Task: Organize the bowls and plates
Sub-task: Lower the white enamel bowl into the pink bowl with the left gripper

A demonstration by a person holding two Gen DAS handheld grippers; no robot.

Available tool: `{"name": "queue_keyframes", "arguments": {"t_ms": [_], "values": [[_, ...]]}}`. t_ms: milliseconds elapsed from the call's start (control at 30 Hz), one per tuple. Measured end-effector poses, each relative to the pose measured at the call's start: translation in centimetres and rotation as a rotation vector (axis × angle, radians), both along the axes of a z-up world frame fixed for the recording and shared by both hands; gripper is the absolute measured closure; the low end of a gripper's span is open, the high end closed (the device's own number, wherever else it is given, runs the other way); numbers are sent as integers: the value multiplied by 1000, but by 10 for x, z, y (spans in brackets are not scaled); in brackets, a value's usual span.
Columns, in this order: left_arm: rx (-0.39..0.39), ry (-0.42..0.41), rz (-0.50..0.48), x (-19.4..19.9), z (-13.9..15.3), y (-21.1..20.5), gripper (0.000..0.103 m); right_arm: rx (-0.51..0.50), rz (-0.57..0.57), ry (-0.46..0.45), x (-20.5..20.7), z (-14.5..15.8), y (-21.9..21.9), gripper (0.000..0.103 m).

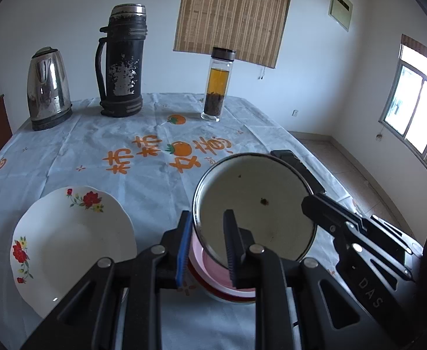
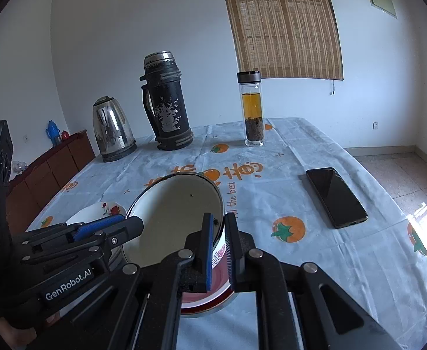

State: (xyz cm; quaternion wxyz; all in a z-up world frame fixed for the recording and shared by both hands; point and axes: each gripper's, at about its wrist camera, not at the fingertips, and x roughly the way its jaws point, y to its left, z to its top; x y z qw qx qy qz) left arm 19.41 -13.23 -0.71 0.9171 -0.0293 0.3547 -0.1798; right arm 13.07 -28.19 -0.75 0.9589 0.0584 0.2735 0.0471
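bowl (image 1: 254,210): enamel, tilted over pink bowl (image 1: 213,271) | floral plate (image 1: 73,248): flat, left

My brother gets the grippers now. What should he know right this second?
Left gripper: jaws on either side of the metal bowl's near rim; whether it is truly clamped is hard to tell.
Right gripper: shut on the same bowl's opposite rim.
The bowl is tilted, over a pink dish stacked in a red-rimmed one.
The flowered plate lies alone on the tablecloth, left of the stack.
Done: two dishes nested. Left: probably settle the metal bowl, then deal with the plate.
Mind the phone on the right.
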Motion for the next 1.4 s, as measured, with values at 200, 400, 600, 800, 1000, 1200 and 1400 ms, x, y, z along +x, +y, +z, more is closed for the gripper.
{"name": "queue_keyframes", "arguments": {"t_ms": [200, 400, 600, 800, 1000, 1200, 1400], "values": [[22, 18, -5, 1, -4, -3, 84, -1, -3, 28, 2, -5, 1, 92], [25, 31, -9, 3, -8, -3, 84, -1, -5, 52, 4, -9, -1, 92], [36, 41, -12, 4, -12, -4, 84, 1, -4, 72, 5, -14, -1, 92], [41, 50, -19, 4, -14, -6, 84, 3, -10, 91, 7, -17, -3, 92], [45, 55, -18, 5, -15, -6, 84, 4, -9, 117, 9, -24, -3, 92], [56, 74, -24, 6, -21, -8, 84, 5, -12, 123, 10, -26, -4, 92], [56, 77, -25, 6, -21, -8, 84, 6, -8, 133, 11, -28, -4, 92]]}}
